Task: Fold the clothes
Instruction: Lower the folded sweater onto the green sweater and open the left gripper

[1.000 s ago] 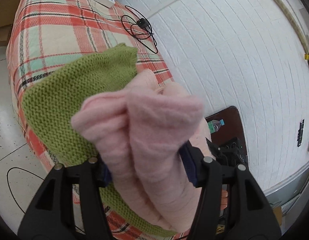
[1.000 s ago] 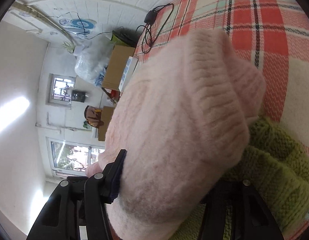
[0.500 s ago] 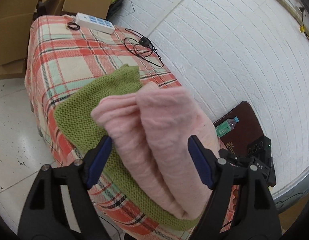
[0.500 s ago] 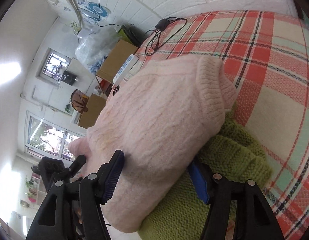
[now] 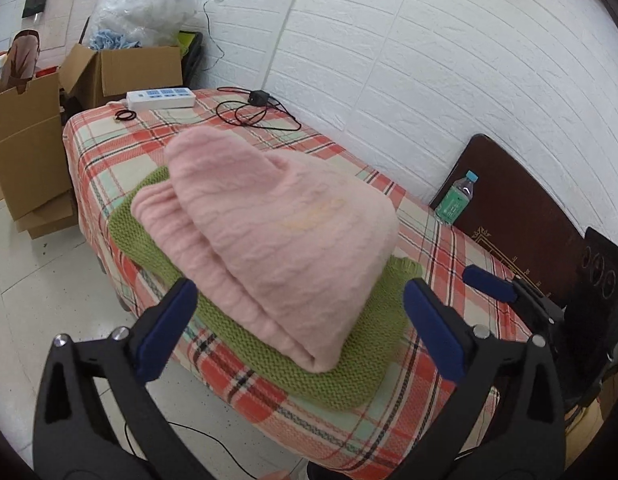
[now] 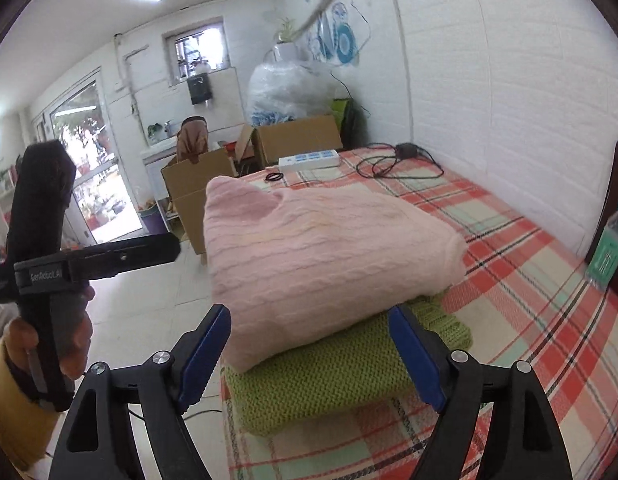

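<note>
On the plaid-covered table (image 5: pixel 109 168), folded pink sweater (image 5: pixel 277 232) stacked on folded green knit (image 5: pixel 309 364), near the front edge. Left gripper (image 5: pixel 301 320): fingers spread wide, gripping nothing, clear of the stack. Right gripper (image 6: pixel 309 344): likewise released, empty, just short of the pile. Looks like placement step done; next move probably squaring the stack or fetching another garment, none visible. Underside folds and far side of green knit hidden under pink. Table's near right corner cut off.
</note>
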`<state>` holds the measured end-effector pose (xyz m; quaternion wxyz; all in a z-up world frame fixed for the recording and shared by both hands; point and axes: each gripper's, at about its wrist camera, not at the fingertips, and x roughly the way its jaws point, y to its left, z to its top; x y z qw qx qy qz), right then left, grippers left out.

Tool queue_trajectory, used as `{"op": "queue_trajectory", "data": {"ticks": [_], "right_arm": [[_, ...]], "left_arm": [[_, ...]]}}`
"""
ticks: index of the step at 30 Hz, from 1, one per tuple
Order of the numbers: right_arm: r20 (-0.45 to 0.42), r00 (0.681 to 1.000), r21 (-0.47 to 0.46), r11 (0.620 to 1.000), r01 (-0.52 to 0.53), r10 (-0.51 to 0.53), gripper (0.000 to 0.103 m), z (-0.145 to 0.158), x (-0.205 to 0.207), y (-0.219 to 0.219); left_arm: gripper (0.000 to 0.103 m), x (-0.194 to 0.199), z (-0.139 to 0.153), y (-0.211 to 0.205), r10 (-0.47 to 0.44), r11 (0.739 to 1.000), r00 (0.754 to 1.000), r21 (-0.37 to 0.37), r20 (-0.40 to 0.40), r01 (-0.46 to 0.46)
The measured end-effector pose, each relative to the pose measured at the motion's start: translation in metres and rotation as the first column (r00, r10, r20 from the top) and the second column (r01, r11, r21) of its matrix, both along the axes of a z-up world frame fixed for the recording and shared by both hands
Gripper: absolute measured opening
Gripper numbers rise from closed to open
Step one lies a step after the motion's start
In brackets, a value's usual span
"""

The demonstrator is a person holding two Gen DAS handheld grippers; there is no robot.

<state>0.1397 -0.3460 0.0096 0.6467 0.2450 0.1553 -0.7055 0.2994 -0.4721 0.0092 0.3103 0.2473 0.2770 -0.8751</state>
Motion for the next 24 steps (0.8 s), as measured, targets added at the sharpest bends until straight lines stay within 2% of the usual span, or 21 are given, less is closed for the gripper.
{"op": "queue_trajectory", "data": {"ticks": [2, 4, 11, 14, 24], "right_arm": [[-0.026, 1.0, -0.013, 1.0, 0.002, -0.003, 0.097, 0.001, 0.007, 0.008], [-0.028, 1.0, -0.019, 1.0, 0.003, -0.003, 0.102, 0.0, 0.009, 0.012], [-0.02, 0.999, -0.042, 0.999, 0.026, -0.027, 0.103, 0.006, 0.007, 0.028], [0.013, 1.0, -0.036, 0.999, 0.026, -0.025, 0.103, 0.005, 0.005, 0.028], [0.044, 0.998, -0.041, 0.998, 0.038, -0.036, 0.103, 0.005, 0.002, 0.03]], "left_arm": [[0.103, -0.006, -0.003, 0.008, -0.002, 1.0, 1.0, 0.013, 0.02, 0.002], [0.103, -0.009, -0.003, 0.017, -0.008, 1.0, 1.0, 0.017, 0.024, 0.007], [0.103, -0.007, 0.016, 0.056, -0.002, 0.995, 1.0, -0.095, 0.013, 0.003], [0.103, -0.01, 0.021, 0.069, 0.016, 0.988, 0.999, -0.152, 0.048, -0.008], [0.103, -0.016, 0.031, 0.091, 0.016, 0.977, 0.998, -0.213, 0.065, -0.002]]}}
